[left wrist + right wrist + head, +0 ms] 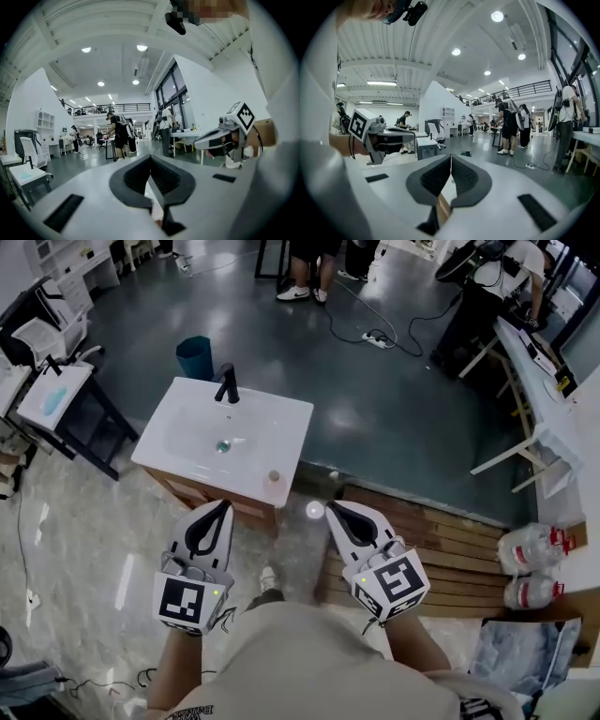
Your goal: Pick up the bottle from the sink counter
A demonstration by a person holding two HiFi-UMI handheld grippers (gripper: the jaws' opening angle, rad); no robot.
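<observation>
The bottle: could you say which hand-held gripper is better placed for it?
Probably left: the bottle stands on the counter's near right corner, slightly nearer the left hand-held gripper than the right hand-held gripper; both shut.

left gripper (223,507): jaws together, empty, near level | right gripper (333,508): jaws together, empty, near level | side by side, apart

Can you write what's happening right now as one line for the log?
stage: before pick | left gripper: shut, empty | right gripper: shut, empty | bottle: on sink counter, near right corner, untouched
</observation>
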